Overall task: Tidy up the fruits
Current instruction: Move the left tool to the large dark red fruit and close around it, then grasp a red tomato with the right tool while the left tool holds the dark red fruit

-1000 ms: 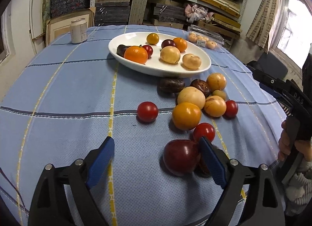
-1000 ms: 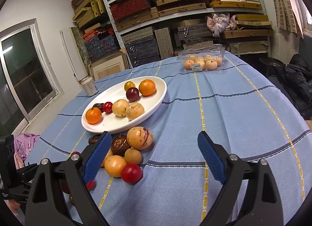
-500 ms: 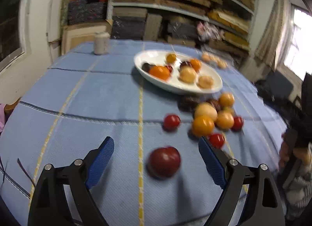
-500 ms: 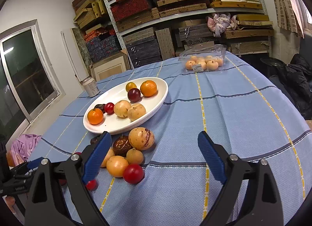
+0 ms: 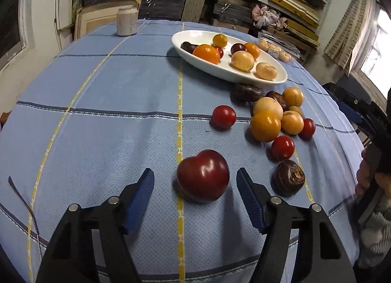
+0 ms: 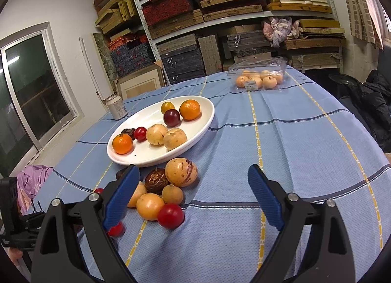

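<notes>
A dark red plum [image 5: 203,176] lies on the blue tablecloth between the blue pads of my left gripper [image 5: 195,181], which is open around it without touching. A dark wrinkled fruit [image 5: 288,177] lies to its right. Several loose fruits, red, orange and tan, cluster beyond [image 5: 266,125]. A white oval plate [image 5: 178,38] holds several fruits. My right gripper [image 6: 193,186] is open and empty above the cloth, with the loose cluster [image 6: 180,171] at its left finger and the plate [image 6: 207,119] farther back.
A white jar [image 5: 126,22] stands at the table's far left. A clear plastic box of pale fruits [image 6: 259,79] sits at the far side. Shelves of stacked boxes line the back wall. The table edge drops off at the right.
My left gripper has shifted right and closer so the plum now sits centred between its pads. Its jaws have narrowed. The right gripper has barely moved.
</notes>
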`<action>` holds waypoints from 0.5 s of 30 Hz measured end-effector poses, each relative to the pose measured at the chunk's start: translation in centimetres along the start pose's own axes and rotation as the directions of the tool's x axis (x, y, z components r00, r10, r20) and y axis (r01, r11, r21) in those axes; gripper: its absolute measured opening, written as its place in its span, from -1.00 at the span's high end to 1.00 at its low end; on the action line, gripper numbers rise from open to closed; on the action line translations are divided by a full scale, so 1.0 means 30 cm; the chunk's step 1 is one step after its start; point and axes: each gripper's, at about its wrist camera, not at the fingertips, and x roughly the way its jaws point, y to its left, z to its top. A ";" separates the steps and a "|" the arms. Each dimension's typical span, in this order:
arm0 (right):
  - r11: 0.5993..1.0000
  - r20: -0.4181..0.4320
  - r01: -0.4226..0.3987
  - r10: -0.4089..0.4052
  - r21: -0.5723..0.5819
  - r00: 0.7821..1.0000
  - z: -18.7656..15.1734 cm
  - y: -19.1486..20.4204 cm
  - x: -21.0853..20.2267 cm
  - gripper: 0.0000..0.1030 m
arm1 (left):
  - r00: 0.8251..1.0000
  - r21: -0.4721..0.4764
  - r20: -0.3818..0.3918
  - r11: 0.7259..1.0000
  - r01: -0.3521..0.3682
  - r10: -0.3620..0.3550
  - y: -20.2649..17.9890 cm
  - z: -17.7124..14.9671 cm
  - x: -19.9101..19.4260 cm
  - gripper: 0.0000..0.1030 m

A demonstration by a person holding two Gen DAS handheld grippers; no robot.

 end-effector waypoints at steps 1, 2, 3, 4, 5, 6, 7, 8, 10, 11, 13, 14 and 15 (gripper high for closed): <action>1.000 0.000 -0.001 0.001 -0.001 1.000 -0.001 0.001 -0.001 -0.71 | 1.000 0.001 0.000 1.000 0.000 0.000 0.001 0.000 -0.002 -0.35; 1.000 -0.001 -0.003 0.003 -0.003 1.000 -0.002 0.003 -0.001 -0.71 | 1.000 0.005 0.001 1.000 0.003 -0.003 -0.002 0.001 -0.003 -0.35; 1.000 -0.001 -0.004 0.004 -0.004 1.000 -0.003 0.004 -0.002 -0.71 | 1.000 0.008 0.001 1.000 0.006 -0.006 -0.004 0.001 -0.003 -0.35; 1.000 -0.002 -0.006 0.006 -0.007 1.000 -0.004 0.007 -0.002 -0.71 | 1.000 0.009 -0.001 1.000 0.011 -0.011 -0.006 0.003 -0.001 -0.35; 1.000 -0.005 -0.009 0.009 -0.011 1.000 -0.005 0.010 -0.001 -0.71 | 1.000 0.007 -0.005 1.000 0.016 -0.016 -0.008 0.006 0.003 -0.31; 1.000 -0.008 -0.012 0.012 -0.014 1.000 -0.003 0.010 0.000 -0.71 | 1.000 0.004 -0.008 1.000 0.024 -0.024 -0.009 0.009 0.006 -0.25; 1.000 -0.013 -0.013 0.013 -0.020 1.000 -0.005 0.014 0.001 -0.71 | 0.999 -0.001 -0.007 0.999 0.033 -0.033 -0.009 0.015 0.007 -0.18; 1.000 -0.015 -0.014 0.013 -0.025 1.000 -0.006 0.016 0.001 -0.71 | 0.999 -0.007 -0.006 0.999 0.041 -0.041 -0.009 0.019 0.009 0.02; 0.999 -0.024 -0.014 0.013 -0.036 1.000 -0.010 0.024 0.005 -0.71 | 0.999 -0.019 -0.016 0.998 0.051 -0.052 -0.006 0.028 0.022 0.23; 0.999 -0.027 -0.014 0.013 -0.037 1.000 -0.009 0.022 0.006 -0.71 | 0.998 -0.025 -0.014 0.998 0.060 -0.060 -0.004 0.028 0.023 0.22; 0.999 -0.035 -0.016 0.014 -0.037 0.999 -0.011 0.023 0.008 -0.71 | 0.997 -0.042 -0.009 0.996 0.082 -0.083 0.007 0.027 0.022 0.22; 0.999 -0.041 -0.017 0.016 -0.040 0.999 -0.013 0.025 0.009 -0.71 | 0.996 -0.052 -0.007 0.994 0.092 -0.092 0.013 0.028 0.022 0.22; 0.999 -0.051 -0.020 0.017 -0.043 0.999 -0.013 0.025 0.011 -0.71 | 0.995 -0.065 -0.003 0.993 0.103 -0.104 0.022 0.028 0.021 0.22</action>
